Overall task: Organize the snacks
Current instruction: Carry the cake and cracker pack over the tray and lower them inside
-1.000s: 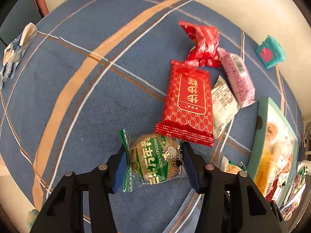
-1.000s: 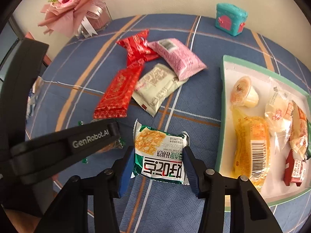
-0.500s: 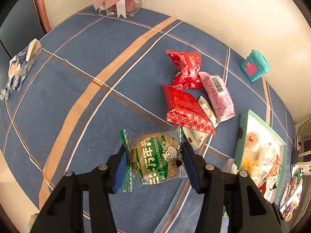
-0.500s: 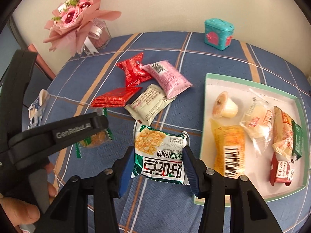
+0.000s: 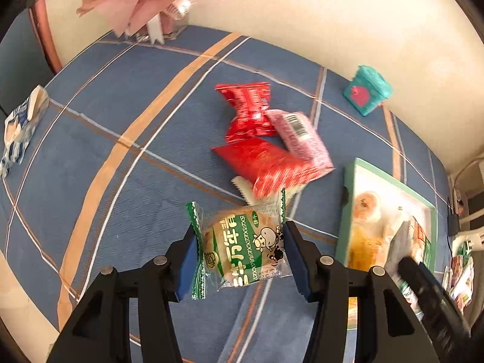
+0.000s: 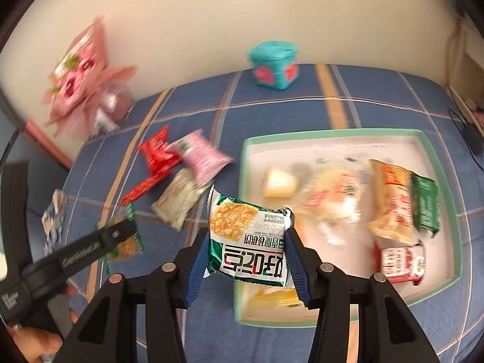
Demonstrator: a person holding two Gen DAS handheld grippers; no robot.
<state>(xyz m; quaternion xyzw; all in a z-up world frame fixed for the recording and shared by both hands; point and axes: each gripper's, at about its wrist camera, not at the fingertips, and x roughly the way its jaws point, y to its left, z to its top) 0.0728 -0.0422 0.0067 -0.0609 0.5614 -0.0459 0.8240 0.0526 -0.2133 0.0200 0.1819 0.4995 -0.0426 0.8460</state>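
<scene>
My left gripper (image 5: 239, 254) is shut on a green-wrapped round pastry (image 5: 242, 246) and holds it above the blue plaid cloth. My right gripper (image 6: 245, 257) is shut on a green and white cracker packet (image 6: 248, 240), held over the near left edge of the green-rimmed white tray (image 6: 453, 211). The tray (image 5: 348, 199) holds several snacks. A pile of loose snacks lies on the cloth: two red packets (image 5: 248, 109), a pink packet (image 5: 299, 136) and a beige packet (image 6: 178, 199). The left gripper with its pastry shows at the left in the right wrist view (image 6: 121, 236).
A teal toy box (image 6: 273, 65) stands by the wall. A pink bouquet in a glass (image 5: 151, 9) stands at the back left. A blue and white packet (image 5: 21, 130) lies at the table's left edge. Blue plaid cloth (image 5: 106, 121) lies left of the pile.
Both grippers have risen and moved right toward the tray with their packets. The right gripper's packet is now over the tray's edge. The views are blurred by motion.
</scene>
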